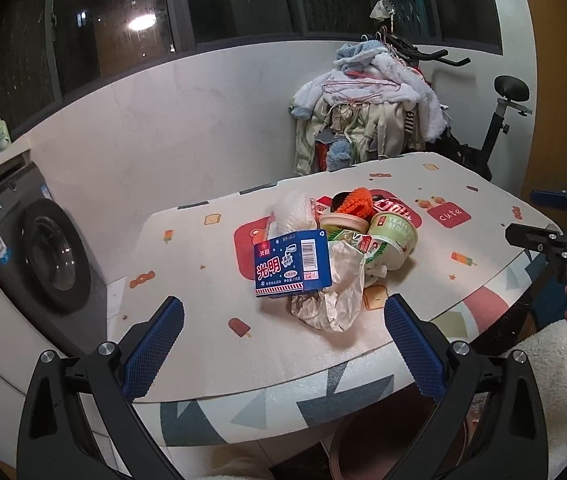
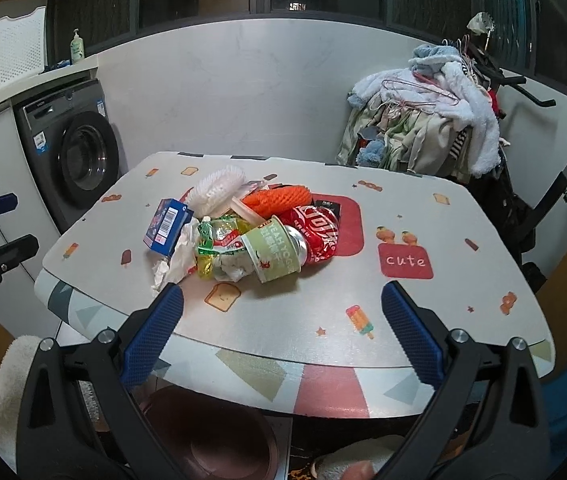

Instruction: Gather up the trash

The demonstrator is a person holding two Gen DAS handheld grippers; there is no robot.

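On table (image 2: 463, 240): crumpled trash heap (image 2: 243, 236); L tongs (image 1: 283, 344) & R tongs (image 2: 282, 340) wide open, empty.

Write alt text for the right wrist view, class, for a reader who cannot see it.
A heap of trash sits mid-table: a blue carton, a green yogurt cup on its side, a crushed red can and crumpled paper. The open right gripper hovers at the near edge, holding nothing. A washing machine stands at back left.
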